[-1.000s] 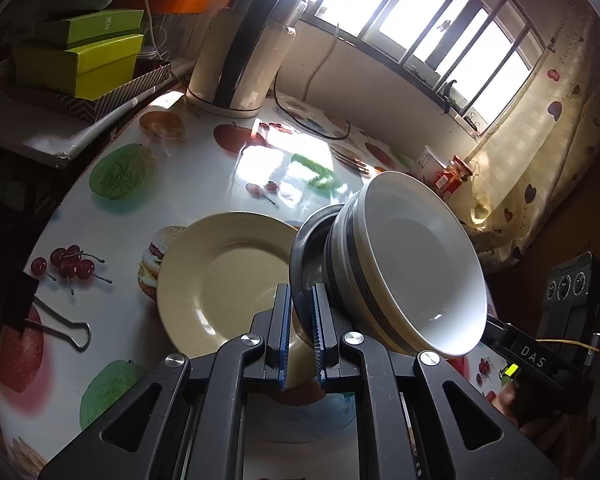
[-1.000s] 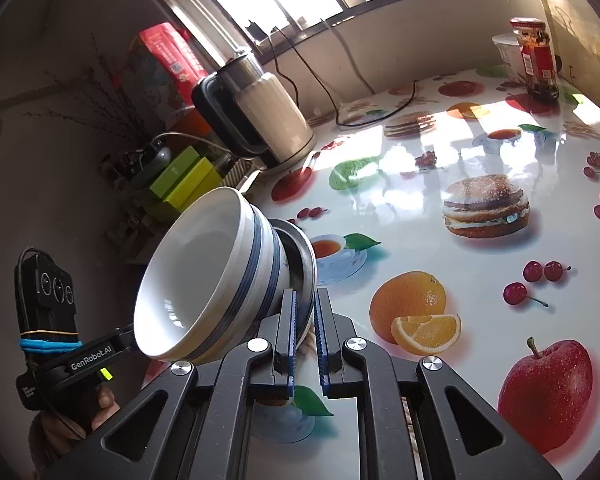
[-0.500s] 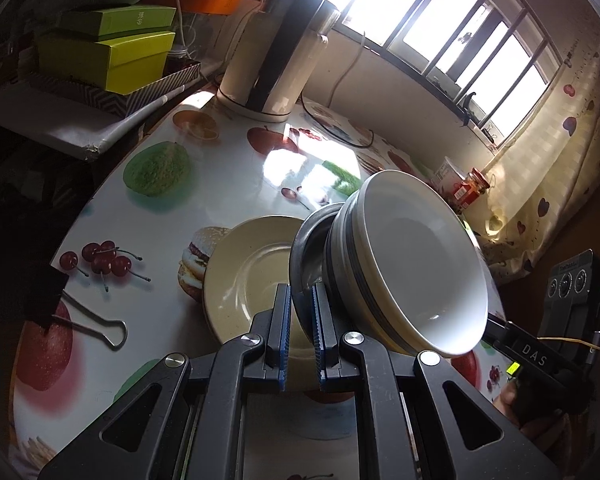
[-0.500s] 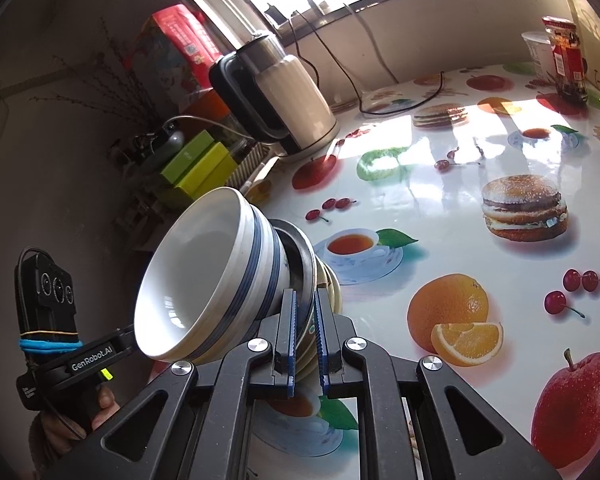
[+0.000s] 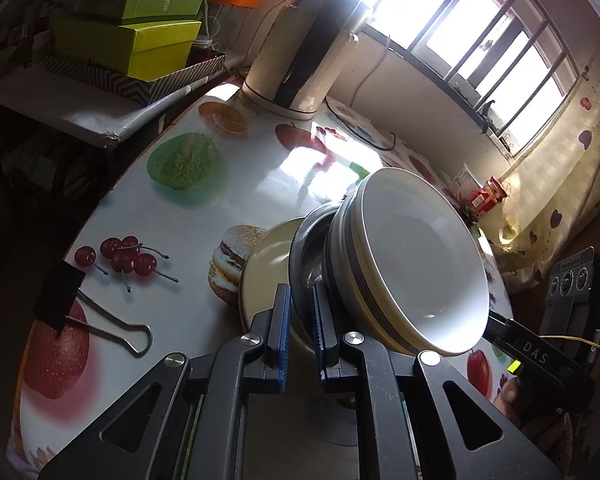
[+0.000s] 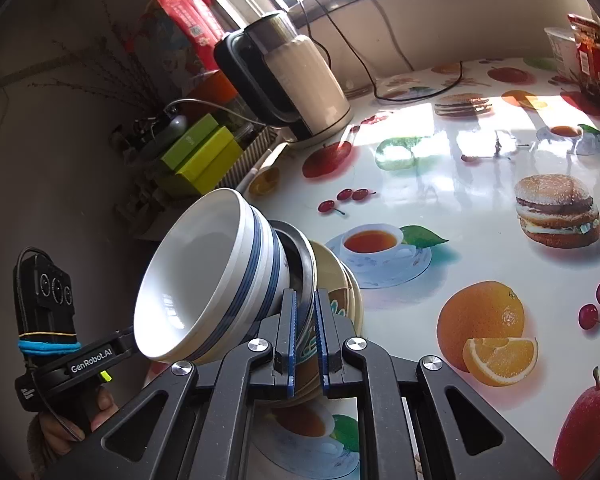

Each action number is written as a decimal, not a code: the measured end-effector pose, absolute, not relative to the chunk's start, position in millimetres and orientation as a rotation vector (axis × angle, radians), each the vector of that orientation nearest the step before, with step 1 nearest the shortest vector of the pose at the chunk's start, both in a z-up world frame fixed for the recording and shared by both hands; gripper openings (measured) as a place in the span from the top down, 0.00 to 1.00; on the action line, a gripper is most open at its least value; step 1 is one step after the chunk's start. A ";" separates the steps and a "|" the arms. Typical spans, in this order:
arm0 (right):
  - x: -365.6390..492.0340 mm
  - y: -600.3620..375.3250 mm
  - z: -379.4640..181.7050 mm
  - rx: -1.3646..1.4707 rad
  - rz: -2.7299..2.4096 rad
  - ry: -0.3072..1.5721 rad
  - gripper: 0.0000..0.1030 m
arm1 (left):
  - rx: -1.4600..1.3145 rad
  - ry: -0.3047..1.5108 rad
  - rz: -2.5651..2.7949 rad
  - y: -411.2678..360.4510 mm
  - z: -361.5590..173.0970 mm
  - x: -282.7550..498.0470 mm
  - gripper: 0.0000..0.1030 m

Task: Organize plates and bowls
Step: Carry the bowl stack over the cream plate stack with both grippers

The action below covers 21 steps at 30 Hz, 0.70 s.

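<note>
Left wrist view: the left claw (image 5: 300, 328) is clamped on the thin rim of the steel bowl (image 5: 306, 252), which carries the white blue-banded bowls (image 5: 416, 264) nested inside it, all tipped on edge at centre frame. Against a second ago, the stack now overlaps the cream plate (image 5: 264, 268) at centre left, hiding most of its face; the binder clip (image 5: 112, 328) and the kettle (image 5: 300, 52) have slid in the frame, so the claw has travelled across the worktop (image 5: 180, 216).

Right wrist view: the right claw (image 6: 305, 336) is pinched on the opposite rim of the same steel bowl (image 6: 300, 256); the cream plate (image 6: 340, 280) with a painted underside sits right behind it, lower centre. Contact between the two cannot be told.

Judgement: the bowls are being brought onto the plate, stacking close but not finished.

Materials: white bowls are glazed ceramic, thick-walled, deep and round; steel bowl thin, dark, reflective; plate matte cream, shallow; worktop covered in glossy fruit-print sheet, throwing window glare.
</note>
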State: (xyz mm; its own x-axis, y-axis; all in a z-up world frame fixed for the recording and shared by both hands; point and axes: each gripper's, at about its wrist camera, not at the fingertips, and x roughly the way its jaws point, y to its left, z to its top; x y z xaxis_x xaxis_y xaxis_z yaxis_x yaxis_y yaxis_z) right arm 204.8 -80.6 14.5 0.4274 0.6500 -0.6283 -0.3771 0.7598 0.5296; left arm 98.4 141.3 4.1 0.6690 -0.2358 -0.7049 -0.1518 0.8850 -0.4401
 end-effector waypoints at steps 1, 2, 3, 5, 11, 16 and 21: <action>206.1 -79.1 13.5 0.332 0.658 0.929 0.90 | -0.496 0.847 -0.047 142.1 3.4 98.8 0.90; 207.5 -77.5 12.6 0.330 0.659 0.931 0.90 | -0.498 0.850 -0.045 143.5 2.4 99.7 0.90; 208.5 -76.2 11.9 0.327 0.659 0.933 0.90 | -0.499 0.852 -0.044 144.4 1.6 100.2 0.90; 210.5 -73.6 9.8 0.324 0.664 0.938 0.90 | -0.504 0.855 -0.038 146.8 -0.2 100.7 0.90; 214.4 -69.6 7.4 0.325 0.673 0.943 0.90 | -0.506 0.853 -0.029 150.8 -0.7 102.5 0.90; 214.7 -68.6 7.5 0.318 0.669 0.940 0.90 | -0.505 0.852 -0.029 150.3 -0.8 102.7 0.90; 216.1 -67.8 7.1 0.321 0.667 0.944 0.90 | -0.513 0.850 -0.026 148.5 -1.0 103.6 0.90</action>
State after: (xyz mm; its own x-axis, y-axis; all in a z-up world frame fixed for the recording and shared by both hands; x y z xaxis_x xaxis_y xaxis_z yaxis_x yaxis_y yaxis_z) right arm 216.1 -67.8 7.1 0.4082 0.6525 -0.6385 -0.3839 0.7572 0.5284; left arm 103.6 148.5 -1.0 0.6671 -0.2225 -0.7109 -0.1791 0.8785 -0.4430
